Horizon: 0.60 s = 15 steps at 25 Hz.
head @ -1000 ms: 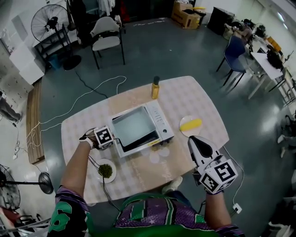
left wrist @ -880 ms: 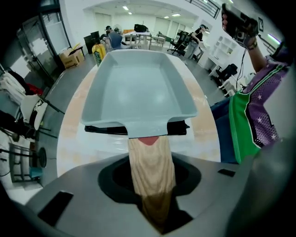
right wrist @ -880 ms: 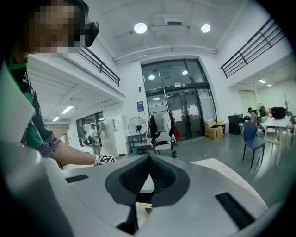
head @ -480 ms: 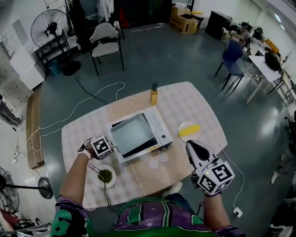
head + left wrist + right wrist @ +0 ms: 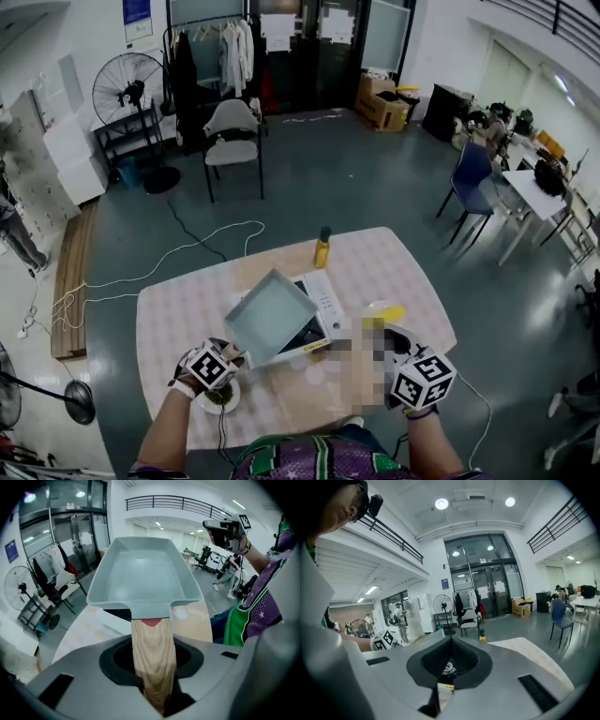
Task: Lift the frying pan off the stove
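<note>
The square grey frying pan (image 5: 272, 317) hangs tilted above the white tabletop stove (image 5: 320, 296), clear of the burner. Its wooden handle (image 5: 153, 658) runs back between the jaws of my left gripper (image 5: 152, 641), which is shut on it. In the head view, my left gripper (image 5: 230, 356) is at the table's near left, just left of the stove. The pan (image 5: 143, 573) fills the left gripper view and is empty. My right gripper (image 5: 401, 349) hovers at the stove's near right, partly behind a mosaic patch. In its own view, the right gripper (image 5: 451, 641) is shut and empty.
A yellow bottle (image 5: 322, 248) stands on the table (image 5: 178, 309) behind the stove. A small plate of greens (image 5: 221, 397) lies under my left gripper. A plate with a yellow item (image 5: 386, 312) lies right of the stove. Chairs, a fan and floor cables surround the table.
The pan has risen off the stove and tilted, carried by my left gripper, which moved nearer and lower in view. The head camera has swung up. The right gripper stayed near the stove's right.
</note>
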Each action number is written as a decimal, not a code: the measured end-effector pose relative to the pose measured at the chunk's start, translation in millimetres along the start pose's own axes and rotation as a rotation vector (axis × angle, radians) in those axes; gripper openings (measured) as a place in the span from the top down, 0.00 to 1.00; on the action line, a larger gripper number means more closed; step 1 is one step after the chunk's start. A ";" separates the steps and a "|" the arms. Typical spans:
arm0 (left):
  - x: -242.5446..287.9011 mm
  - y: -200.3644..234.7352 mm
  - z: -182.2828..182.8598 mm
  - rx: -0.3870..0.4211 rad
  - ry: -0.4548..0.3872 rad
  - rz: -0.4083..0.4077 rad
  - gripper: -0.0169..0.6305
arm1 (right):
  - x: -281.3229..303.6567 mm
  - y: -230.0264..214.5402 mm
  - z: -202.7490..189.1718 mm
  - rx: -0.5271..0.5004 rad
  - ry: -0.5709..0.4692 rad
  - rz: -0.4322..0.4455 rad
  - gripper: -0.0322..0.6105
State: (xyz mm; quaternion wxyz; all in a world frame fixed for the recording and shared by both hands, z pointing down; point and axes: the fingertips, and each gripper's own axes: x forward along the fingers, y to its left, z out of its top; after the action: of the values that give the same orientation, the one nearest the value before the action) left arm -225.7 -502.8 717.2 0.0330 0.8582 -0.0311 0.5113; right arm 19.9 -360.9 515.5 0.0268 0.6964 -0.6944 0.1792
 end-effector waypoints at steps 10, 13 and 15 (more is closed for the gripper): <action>-107.2 -70.3 51.8 -0.238 -0.272 0.157 0.73 | -21.0 -0.6 24.4 -0.027 0.014 0.072 0.94; -137.1 -78.1 81.5 -0.279 -0.364 0.216 0.73 | -30.3 -8.2 47.4 -0.035 -0.017 0.104 0.94; -152.5 -81.3 98.3 -0.299 -0.413 0.263 0.73 | -35.2 -11.9 61.7 -0.041 -0.045 0.126 0.94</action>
State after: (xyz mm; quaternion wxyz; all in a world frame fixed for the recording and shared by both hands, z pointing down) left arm -205.1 -427.6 534.4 0.0855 0.9183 -0.2234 0.3155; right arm 45.6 -344.4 450.3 0.0141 0.6545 -0.7408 0.1504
